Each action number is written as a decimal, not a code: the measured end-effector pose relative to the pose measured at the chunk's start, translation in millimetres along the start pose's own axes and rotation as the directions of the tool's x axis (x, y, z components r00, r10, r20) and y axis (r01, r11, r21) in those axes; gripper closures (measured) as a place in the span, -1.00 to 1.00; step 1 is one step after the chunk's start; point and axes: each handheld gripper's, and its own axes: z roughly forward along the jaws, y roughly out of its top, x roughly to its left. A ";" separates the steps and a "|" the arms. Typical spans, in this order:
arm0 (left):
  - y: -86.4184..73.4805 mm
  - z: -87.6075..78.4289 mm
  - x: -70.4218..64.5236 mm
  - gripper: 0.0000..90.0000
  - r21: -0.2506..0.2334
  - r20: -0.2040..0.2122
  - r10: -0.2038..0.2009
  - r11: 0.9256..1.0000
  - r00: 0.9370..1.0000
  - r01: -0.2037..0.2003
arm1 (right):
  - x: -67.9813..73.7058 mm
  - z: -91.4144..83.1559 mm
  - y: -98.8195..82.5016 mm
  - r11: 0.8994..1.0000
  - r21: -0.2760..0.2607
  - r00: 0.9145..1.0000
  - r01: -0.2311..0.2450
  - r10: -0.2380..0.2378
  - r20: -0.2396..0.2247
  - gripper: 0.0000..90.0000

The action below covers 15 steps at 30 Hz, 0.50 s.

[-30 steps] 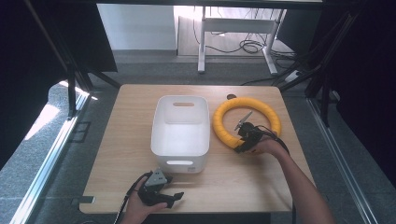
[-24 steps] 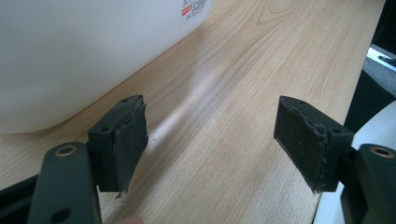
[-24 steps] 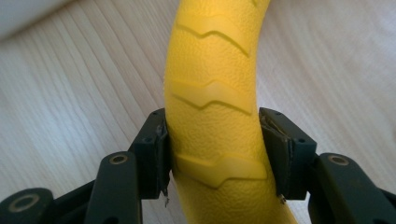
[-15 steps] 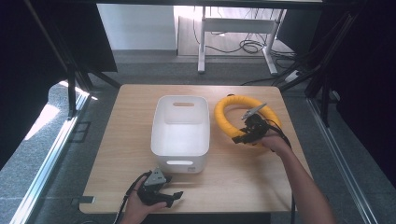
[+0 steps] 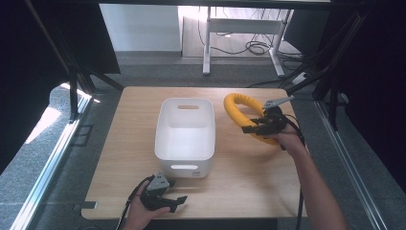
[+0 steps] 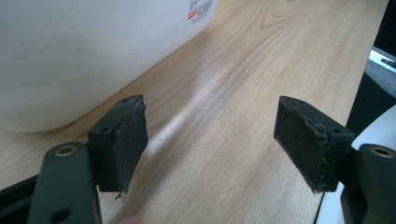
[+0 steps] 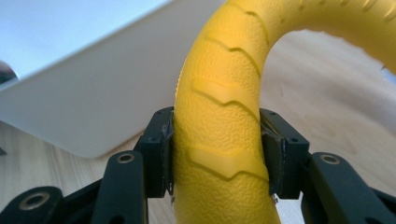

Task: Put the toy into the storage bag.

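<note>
Right claw (image 5: 250, 128): my jaws have just been closing and now clench the yellow ring (image 7: 219, 130) between the pads; grip looks firm.
Ring: a second ago it lay flat right of the white bin (image 5: 186, 135) — now tilted up off the tabletop (image 5: 239, 187), beside the bin's right wall.
Meaning: pick made; I judge the bin comes next.
Left claw (image 6: 210, 140): gaping, holding nothing, just before the bin's near wall.

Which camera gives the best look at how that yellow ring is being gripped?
The right gripper view: the yellow ring sits squeezed between the right gripper pads, tread pattern sharp. The high view shows the ring tilted up off the table beside the white bin, but small.
</note>
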 end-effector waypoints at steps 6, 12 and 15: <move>0.5 -0.5 -0.1 -0.43 0.000 -0.001 -0.001 1.000 1.000 0.001 | 2.1 -26.5 3.7 0.992 -0.126 1.000 -0.011 0.008 -0.023 0.14; 0.7 -2.6 1.1 -0.43 -0.007 -0.005 -0.005 1.000 1.000 0.005 | 2.4 -47.7 1.1 0.971 -0.236 0.998 -0.042 0.032 -0.045 0.14; 0.8 -1.7 0.8 -0.43 -0.002 -0.004 -0.003 1.000 1.000 0.003 | 2.2 -54.2 1.8 0.963 -0.263 0.998 -0.053 0.039 -0.056 0.14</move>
